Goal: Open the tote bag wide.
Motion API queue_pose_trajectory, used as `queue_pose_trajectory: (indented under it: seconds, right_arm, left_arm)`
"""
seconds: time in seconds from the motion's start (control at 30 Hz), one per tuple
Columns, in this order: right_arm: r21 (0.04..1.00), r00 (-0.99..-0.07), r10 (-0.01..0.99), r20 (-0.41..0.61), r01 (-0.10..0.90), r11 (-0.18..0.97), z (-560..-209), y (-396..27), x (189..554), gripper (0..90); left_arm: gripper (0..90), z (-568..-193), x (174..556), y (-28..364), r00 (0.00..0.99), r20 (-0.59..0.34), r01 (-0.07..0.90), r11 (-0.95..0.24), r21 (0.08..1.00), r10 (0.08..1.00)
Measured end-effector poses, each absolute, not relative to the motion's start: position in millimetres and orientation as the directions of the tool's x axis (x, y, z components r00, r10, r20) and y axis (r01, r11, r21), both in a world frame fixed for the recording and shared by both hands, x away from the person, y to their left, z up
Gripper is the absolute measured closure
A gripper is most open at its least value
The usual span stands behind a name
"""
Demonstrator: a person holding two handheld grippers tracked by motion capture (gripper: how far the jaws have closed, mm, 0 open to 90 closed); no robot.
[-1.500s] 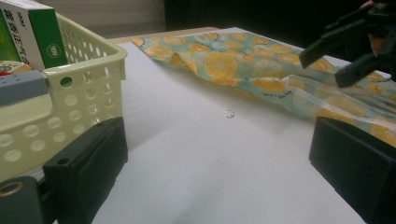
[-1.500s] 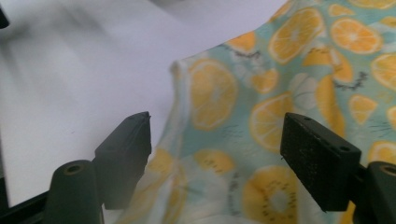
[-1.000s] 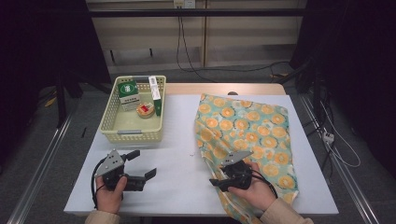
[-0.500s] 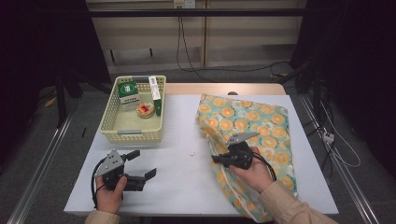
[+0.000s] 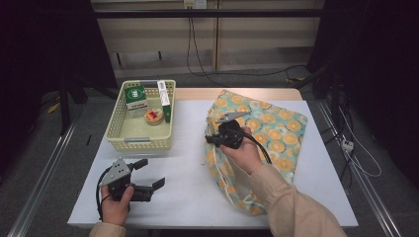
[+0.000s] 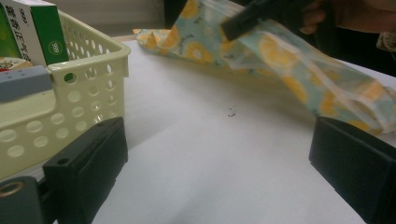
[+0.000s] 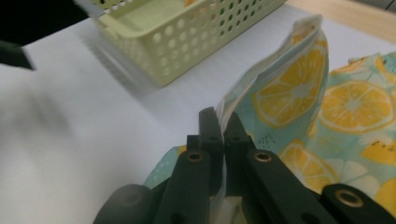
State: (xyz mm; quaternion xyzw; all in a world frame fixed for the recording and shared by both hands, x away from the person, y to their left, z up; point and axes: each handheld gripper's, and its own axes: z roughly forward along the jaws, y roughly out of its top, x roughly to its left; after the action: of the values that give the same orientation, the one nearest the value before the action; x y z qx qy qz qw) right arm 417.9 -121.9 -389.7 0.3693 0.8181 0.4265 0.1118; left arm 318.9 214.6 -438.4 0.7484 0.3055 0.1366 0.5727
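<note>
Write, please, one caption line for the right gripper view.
Right tongs shut on the edge of the lemon-print cloth, lifting it beside the yellow basket.

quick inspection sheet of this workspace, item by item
surface: white table, bare in the middle
job's things: lemon-print cloth bag, left edge lifted
clutter: pale yellow basket holding a green box and small packets
grippers: right tool shut on the bag edge; left tool open, resting on the table
cables: black cable trailing from the right tool; wires on the floor behind
surroundings: dark floor, pale back wall
</note>
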Motion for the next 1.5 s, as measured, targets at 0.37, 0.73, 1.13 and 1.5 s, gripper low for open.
queue_pose_trajectory:
  seconds: [0.37, 0.73, 1.13, 1.5]
  right_arm:
    - [0.792, -0.661, 0.720, 0.214, 0.548, 0.268, -400.6, -112.4, 459.8, 58.8]
    - [0.763, -0.721, 0.676, 0.152, 0.520, 0.383, -403.7, -136.9, 411.4, 31.8]
    - [0.745, -0.808, 0.580, 0.105, 0.451, 0.492, -412.7, -140.9, 339.6, 31.8]
    - [0.704, -0.867, 0.495, 0.056, 0.385, 0.596, -427.6, -118.8, 297.4, 43.1]
  left_arm:
    - [4.3, -439.4, 318.9, 216.0, 0.770, -0.155, 0.307, -0.147, 0.940, 0.619]
    - [4.3, -437.9, 318.0, 212.3, 0.773, -0.145, 0.302, -0.157, 0.940, 0.617]
    - [4.3, -437.5, 317.9, 209.9, 0.775, -0.138, 0.302, -0.169, 0.938, 0.617]
    - [4.3, -437.1, 317.0, 208.5, 0.776, -0.141, 0.304, -0.170, 0.937, 0.615]
